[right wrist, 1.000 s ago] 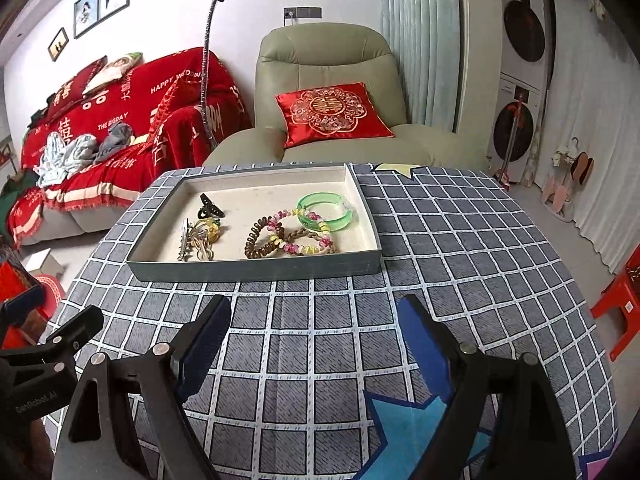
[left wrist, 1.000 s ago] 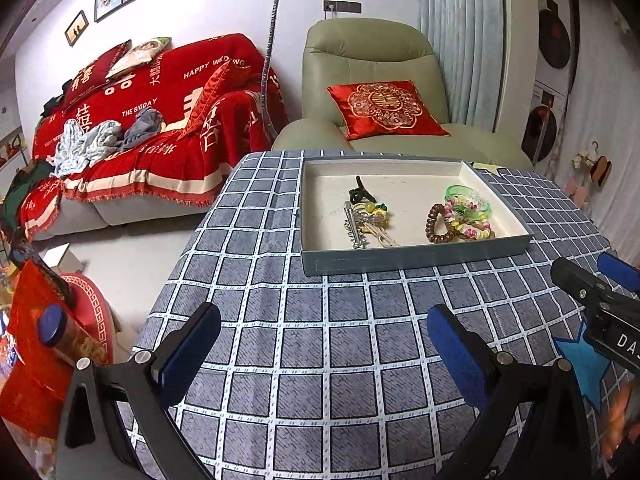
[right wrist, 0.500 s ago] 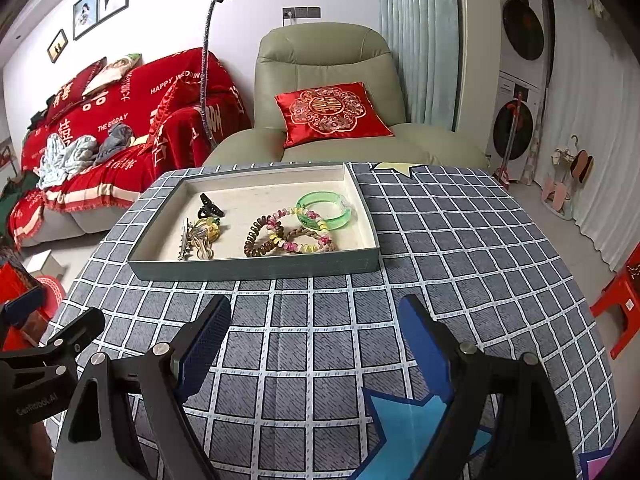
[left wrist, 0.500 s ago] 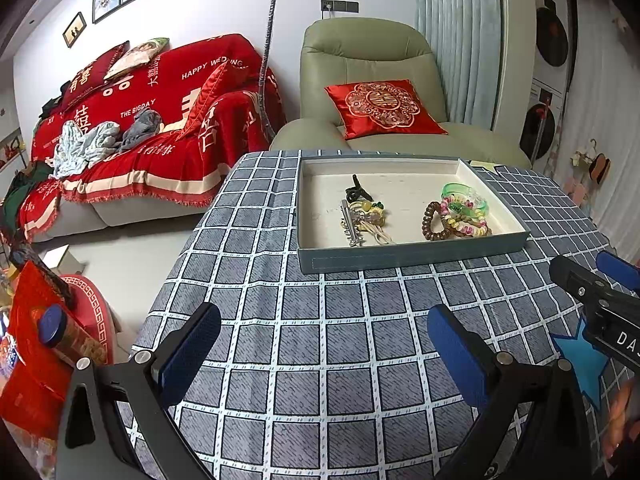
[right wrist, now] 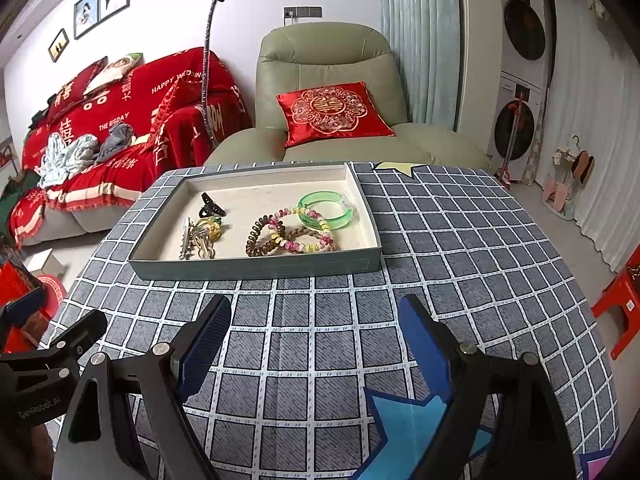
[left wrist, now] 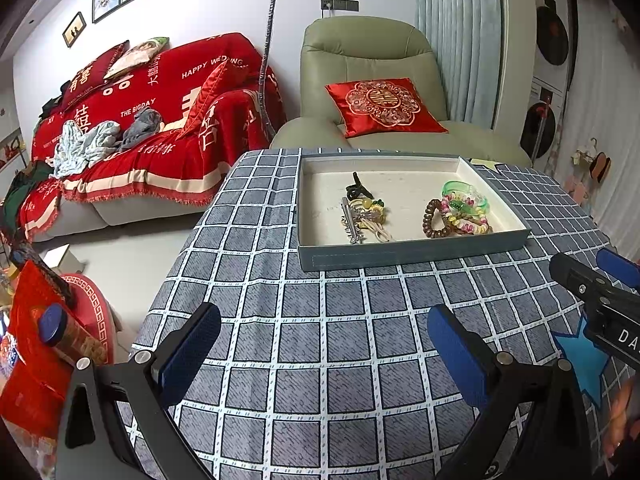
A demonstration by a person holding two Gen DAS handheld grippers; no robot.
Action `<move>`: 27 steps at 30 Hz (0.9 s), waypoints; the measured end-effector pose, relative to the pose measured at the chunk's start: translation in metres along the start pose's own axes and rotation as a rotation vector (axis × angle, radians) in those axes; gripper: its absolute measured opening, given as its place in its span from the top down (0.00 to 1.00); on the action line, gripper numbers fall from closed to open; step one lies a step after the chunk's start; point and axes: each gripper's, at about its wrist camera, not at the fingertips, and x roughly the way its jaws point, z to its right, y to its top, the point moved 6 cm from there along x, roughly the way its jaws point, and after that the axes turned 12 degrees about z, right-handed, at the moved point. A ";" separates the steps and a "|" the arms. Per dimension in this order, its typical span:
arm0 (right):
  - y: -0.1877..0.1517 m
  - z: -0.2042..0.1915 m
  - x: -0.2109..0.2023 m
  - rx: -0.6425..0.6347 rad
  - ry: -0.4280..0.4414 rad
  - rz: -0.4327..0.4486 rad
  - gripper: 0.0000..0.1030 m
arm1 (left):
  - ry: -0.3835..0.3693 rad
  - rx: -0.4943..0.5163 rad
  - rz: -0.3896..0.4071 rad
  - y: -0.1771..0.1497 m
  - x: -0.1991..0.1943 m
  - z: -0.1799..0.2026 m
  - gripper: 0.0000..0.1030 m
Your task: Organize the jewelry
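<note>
A grey-green tray (right wrist: 256,270) (left wrist: 408,258) sits at the far middle of the checked table. Inside lie a black claw clip (right wrist: 211,205) (left wrist: 357,189), a pile of metal hair clips and charms (right wrist: 200,236) (left wrist: 362,220), a brown coil bracelet (right wrist: 262,240) (left wrist: 434,220), a multicoloured bead bracelet (right wrist: 304,236) (left wrist: 466,222) and a green bangle (right wrist: 326,210) (left wrist: 466,196). My left gripper (left wrist: 324,336) and my right gripper (right wrist: 316,328) hang over the near part of the table, well short of the tray. Both stand open with nothing between their fingers.
A checked grey tablecloth (right wrist: 440,240) with blue star patches covers the table. Behind it stand a green armchair (right wrist: 328,80) with a red cushion and a red-covered sofa (right wrist: 100,120). A red stool (right wrist: 620,304) stands right; red bags (left wrist: 36,360) lie left on the floor.
</note>
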 end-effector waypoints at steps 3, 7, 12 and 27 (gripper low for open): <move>-0.001 -0.001 0.000 0.000 0.002 -0.002 0.15 | 0.001 0.000 -0.001 -0.001 0.000 0.000 0.00; -0.001 -0.003 0.000 -0.006 0.002 -0.002 0.15 | 0.000 -0.002 -0.002 -0.002 0.001 -0.001 0.00; -0.001 -0.004 0.000 -0.006 0.003 -0.003 0.15 | 0.000 -0.001 -0.003 -0.002 0.001 -0.001 0.00; -0.001 -0.005 0.001 -0.006 0.006 -0.004 0.15 | -0.003 -0.003 -0.010 -0.005 0.002 -0.001 0.00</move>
